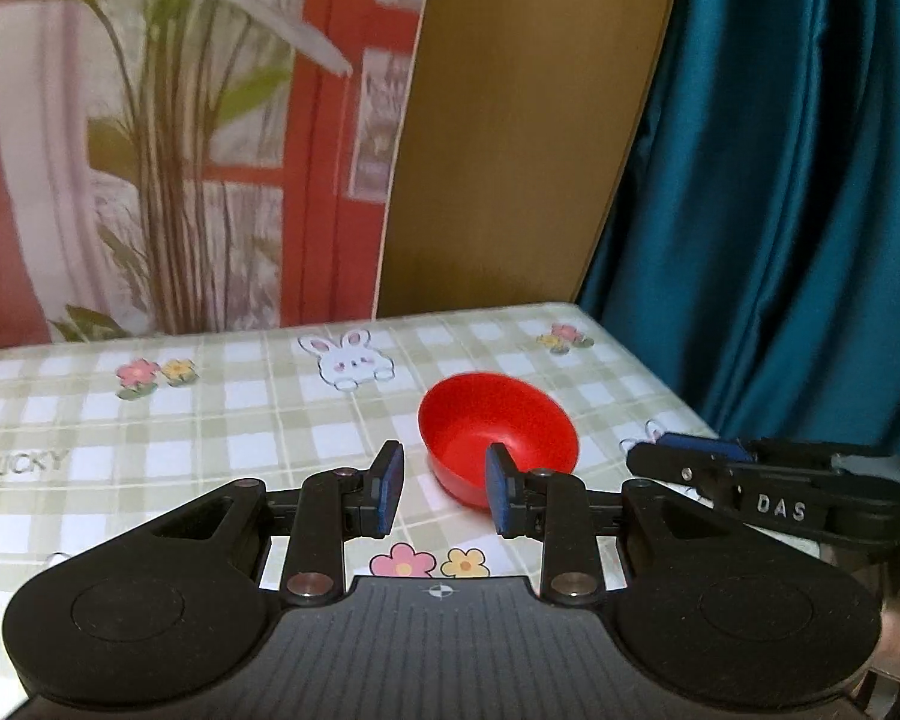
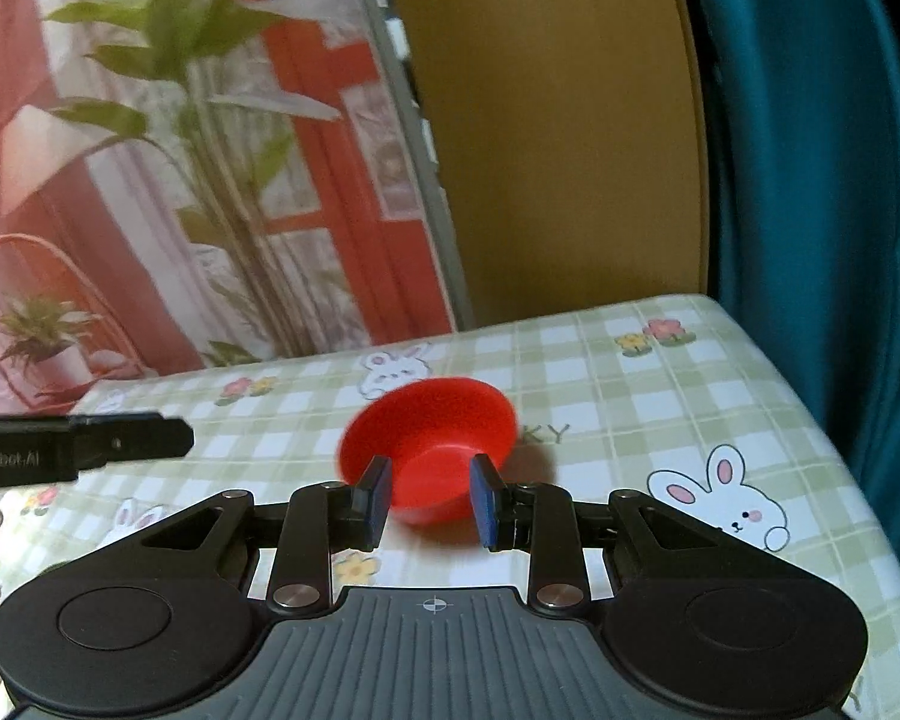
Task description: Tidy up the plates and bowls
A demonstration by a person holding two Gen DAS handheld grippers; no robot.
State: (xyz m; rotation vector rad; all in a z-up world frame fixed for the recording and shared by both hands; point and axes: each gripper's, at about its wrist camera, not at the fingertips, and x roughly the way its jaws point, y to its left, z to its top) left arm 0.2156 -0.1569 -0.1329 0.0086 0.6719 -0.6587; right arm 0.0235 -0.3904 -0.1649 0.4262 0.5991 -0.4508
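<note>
Left gripper (image 1: 444,489) sits nearest the lens, jaws spread wide w/ nothing between them — its right fingertip (image 1: 499,495) overlaps the near rim of the red bowl (image 1: 498,438) in view; contact can't be told. Right gripper (image 2: 429,498) is likewise wide apart and holds nothing, the bowl just ahead between its blue pads. Bowl rests upright on the checked bunny tablecloth (image 1: 240,420), near the table's far right corner — teal curtain (image 1: 780,180) behind.
</note>
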